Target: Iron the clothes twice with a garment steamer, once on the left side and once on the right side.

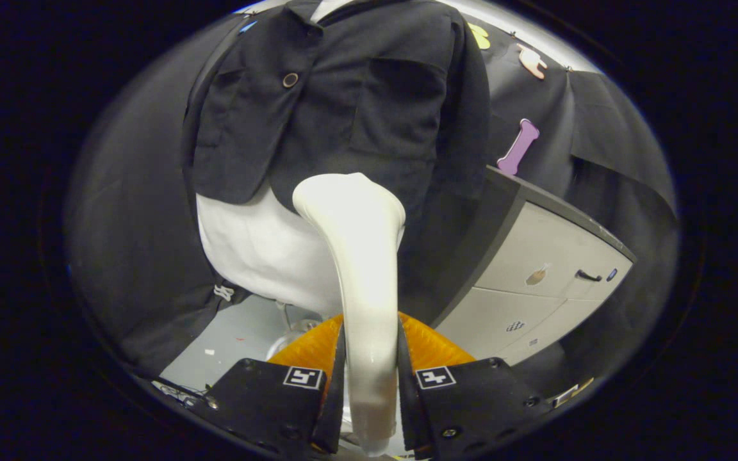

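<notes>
Your gripper is pinching the garment steamer by its white handle; both fingers press on it from either side, so the head rises straight ahead of them toward 12 o'clock; that hold keeps the flared head pointing at the cloth rather than at the floor.

The dark jacket hangs on a white mannequin torso just beyond the steamer head; the head sits at the jacket's lower hem, roughly at its middle, and whether it touches the fabric you cannot tell from here. The jacket hangs upright so steam can run along it; its front flap at 10 o'clock curls outward, baring the white torso beneath.

A grey cabinet with drawers stands at 3 o'clock, near the jacket's right edge; mind it on a pass along that side.

Judging by the head's place at the hem, a stroke is either starting or ending here; which side it belongs to is unclear.
</notes>
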Tool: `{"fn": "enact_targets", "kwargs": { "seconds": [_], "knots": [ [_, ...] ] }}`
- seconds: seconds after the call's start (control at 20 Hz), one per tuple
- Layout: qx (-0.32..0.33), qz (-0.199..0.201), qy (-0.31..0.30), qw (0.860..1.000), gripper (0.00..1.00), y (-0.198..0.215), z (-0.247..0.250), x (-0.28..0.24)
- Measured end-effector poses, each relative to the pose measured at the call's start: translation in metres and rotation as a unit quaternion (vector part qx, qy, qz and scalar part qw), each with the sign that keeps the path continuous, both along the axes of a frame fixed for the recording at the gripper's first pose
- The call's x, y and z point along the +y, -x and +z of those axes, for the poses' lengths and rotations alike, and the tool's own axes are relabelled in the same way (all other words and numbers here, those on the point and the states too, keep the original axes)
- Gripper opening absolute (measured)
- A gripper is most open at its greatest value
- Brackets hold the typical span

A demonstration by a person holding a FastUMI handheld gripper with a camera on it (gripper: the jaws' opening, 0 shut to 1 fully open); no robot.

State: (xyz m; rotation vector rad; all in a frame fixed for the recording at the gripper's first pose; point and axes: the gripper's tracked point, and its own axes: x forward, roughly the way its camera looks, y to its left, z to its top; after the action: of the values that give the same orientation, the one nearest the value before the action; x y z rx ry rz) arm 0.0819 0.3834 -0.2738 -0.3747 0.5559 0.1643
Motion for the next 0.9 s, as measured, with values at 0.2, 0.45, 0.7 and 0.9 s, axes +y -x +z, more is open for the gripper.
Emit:
{"fn": "enact_targets", "kwargs": {
  "seconds": [0.2, 0.45, 0.7, 0.9],
  "knots": [
    [0.0, -0.001, -0.008, 1.0, 0.39, 0.01, 0.004, 0.004],
    [-0.105, 0.009, -0.071, 0.992, 0.38, 0.021, 0.103, 0.034],
    [-0.236, 0.023, -0.134, 0.962, 0.38, 0.029, 0.228, 0.074],
    [-0.326, 0.058, -0.177, 0.927, 0.38, 0.031, 0.311, 0.122]
  ]
}}
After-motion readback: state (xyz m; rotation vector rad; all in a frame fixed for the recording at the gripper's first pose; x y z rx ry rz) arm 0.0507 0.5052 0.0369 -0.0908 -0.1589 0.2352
